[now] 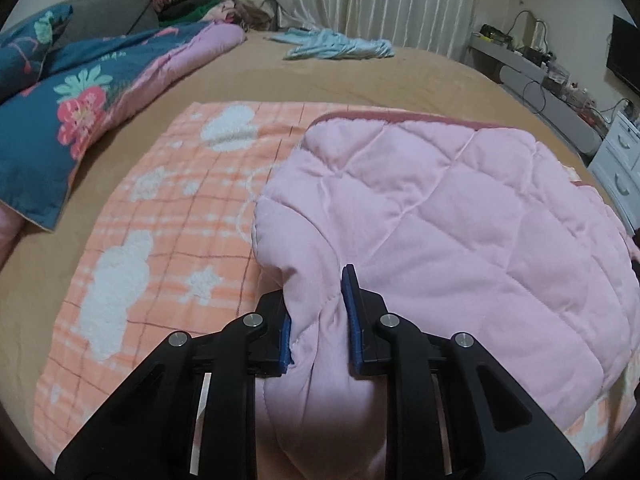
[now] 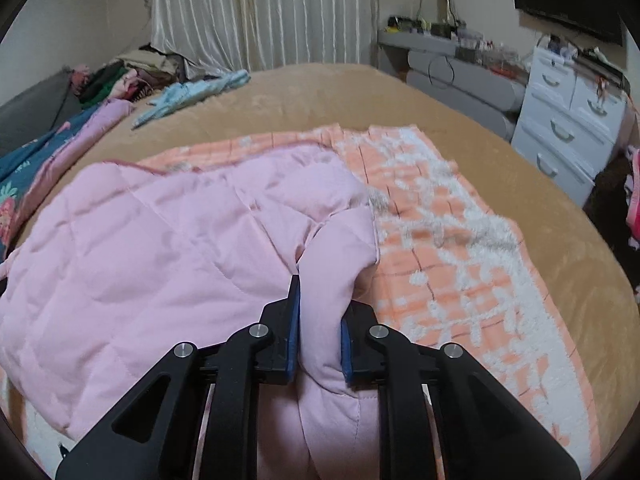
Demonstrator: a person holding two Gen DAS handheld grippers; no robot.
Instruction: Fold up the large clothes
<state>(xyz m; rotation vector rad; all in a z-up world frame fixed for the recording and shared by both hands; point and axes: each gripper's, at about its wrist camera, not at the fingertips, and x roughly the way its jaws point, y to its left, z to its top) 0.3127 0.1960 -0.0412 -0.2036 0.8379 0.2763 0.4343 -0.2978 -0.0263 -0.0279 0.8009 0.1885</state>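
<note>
A large quilted garment lies on the bed, orange plaid with white fluffy shapes outside (image 1: 168,216) and pink quilted lining (image 1: 440,220) inside. The lining side is folded over on top of the plaid side. My left gripper (image 1: 318,300) is shut on a bunched pink edge of the garment at its left corner. My right gripper (image 2: 320,312) is shut on a bunched pink edge (image 2: 332,264) at the right corner, with the plaid side (image 2: 448,240) spread to its right. Both hold the fabric a little above the bed.
The bed has a tan cover (image 1: 360,76). A blue floral duvet (image 1: 60,112) lies at the left, a light blue cloth (image 1: 336,46) at the far side, and piled clothes (image 2: 128,72) near the curtain. White drawers (image 2: 568,120) stand to the right of the bed.
</note>
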